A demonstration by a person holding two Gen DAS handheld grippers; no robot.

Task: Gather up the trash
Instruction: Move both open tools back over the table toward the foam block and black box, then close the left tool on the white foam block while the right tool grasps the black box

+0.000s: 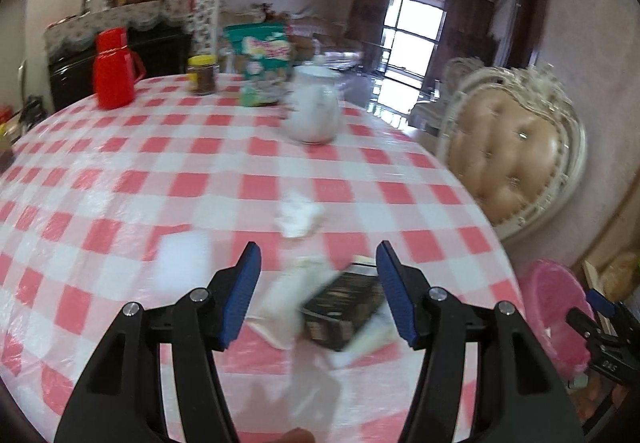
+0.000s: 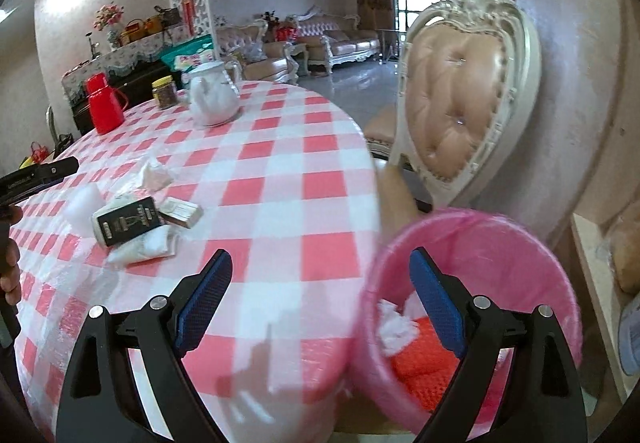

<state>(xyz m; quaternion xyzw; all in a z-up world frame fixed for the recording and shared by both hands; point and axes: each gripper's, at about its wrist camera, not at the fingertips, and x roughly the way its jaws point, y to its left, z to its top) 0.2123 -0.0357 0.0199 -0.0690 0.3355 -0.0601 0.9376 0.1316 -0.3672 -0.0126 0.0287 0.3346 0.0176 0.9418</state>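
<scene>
The left tool [image 1: 318, 295] is hovering, fingers parted and widening, over a dark box [image 1: 342, 309] amid crumpled tissues [image 1: 298, 217] on the checked bench [image 1: 120, 163]; the right tool [image 2: 320, 307] is hanging released by the pink bin [image 2: 520, 243], where a hasty pinch may be risking scattered scraps

Red thermos [image 1: 113, 69], jar [image 1: 203, 75], padded chair [image 2: 460, 111]

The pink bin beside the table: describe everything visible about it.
The round pink plastic waste bin stands upright on the floor, close by the edge of the checked-cloth table and in front of the cream tufted chair. A thin pink liner bag is folded over its rim. Inside lie crumpled white tissue and something orange-red. It is open-topped; no gripper touches it.
</scene>
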